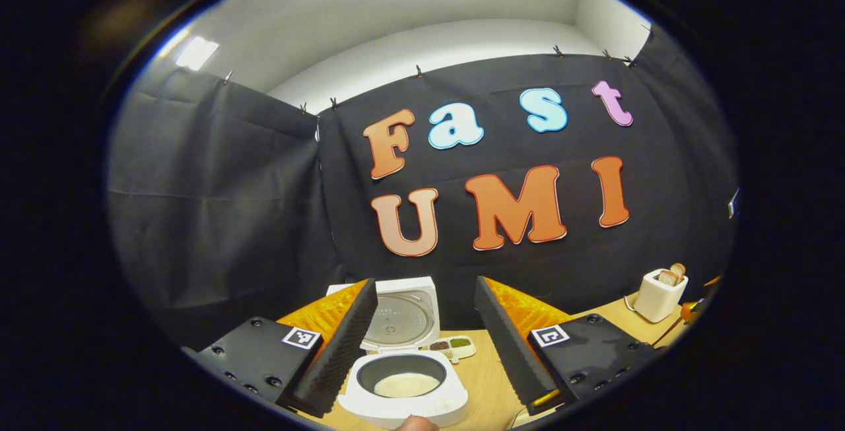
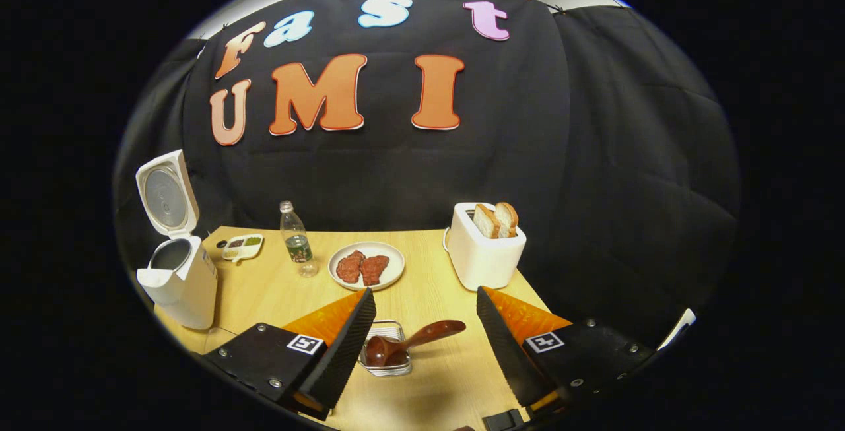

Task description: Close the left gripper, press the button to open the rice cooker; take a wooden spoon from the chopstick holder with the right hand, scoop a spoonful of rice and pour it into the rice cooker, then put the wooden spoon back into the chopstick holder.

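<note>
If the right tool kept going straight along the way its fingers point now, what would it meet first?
Most likely the wooden spoon, which lies in the wire chopstick holder right between the open fingers of the right tool. Depth is unclear in this fisheye view; beyond it stand the plate and the toaster.

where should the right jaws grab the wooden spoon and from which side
Grip the wooden spoon on its handle, the bare part sticking out past the chopstick holder rim toward the toaster. Its bowl sits down inside the wire holder, so come from above with the open right gripper and close across the handle.
</note>
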The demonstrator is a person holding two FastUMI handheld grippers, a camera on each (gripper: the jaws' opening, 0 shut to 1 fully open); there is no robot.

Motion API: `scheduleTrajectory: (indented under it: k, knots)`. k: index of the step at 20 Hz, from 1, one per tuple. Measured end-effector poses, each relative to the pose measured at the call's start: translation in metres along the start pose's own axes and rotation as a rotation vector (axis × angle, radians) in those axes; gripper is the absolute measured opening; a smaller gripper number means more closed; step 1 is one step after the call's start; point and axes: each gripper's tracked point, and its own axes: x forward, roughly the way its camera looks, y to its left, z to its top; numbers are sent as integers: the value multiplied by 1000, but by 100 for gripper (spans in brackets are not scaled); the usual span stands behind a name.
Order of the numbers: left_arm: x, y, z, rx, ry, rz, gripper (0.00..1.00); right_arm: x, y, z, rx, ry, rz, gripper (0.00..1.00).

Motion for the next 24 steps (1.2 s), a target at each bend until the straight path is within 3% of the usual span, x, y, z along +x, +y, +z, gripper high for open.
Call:
scheduleTrajectory:
  k: [11, 18, 22, 24]
  knots:
    - [-26, -26, -3, 113, 68, 54, 98, 46, -16, -67, 78, 167, 42, 95]
    - [-24, -39, -3, 110, 94, 40, 96, 59, 9, -106, 242, 283, 145, 90]
    - [-24, -48, -4, 128, 91, 19, 96, 69, 21, -103, 292, 263, 182, 74]
    - [-21, -53, -3, 132, 93, -5, 96, 74, 25, -99, 292, 241, 178, 58]
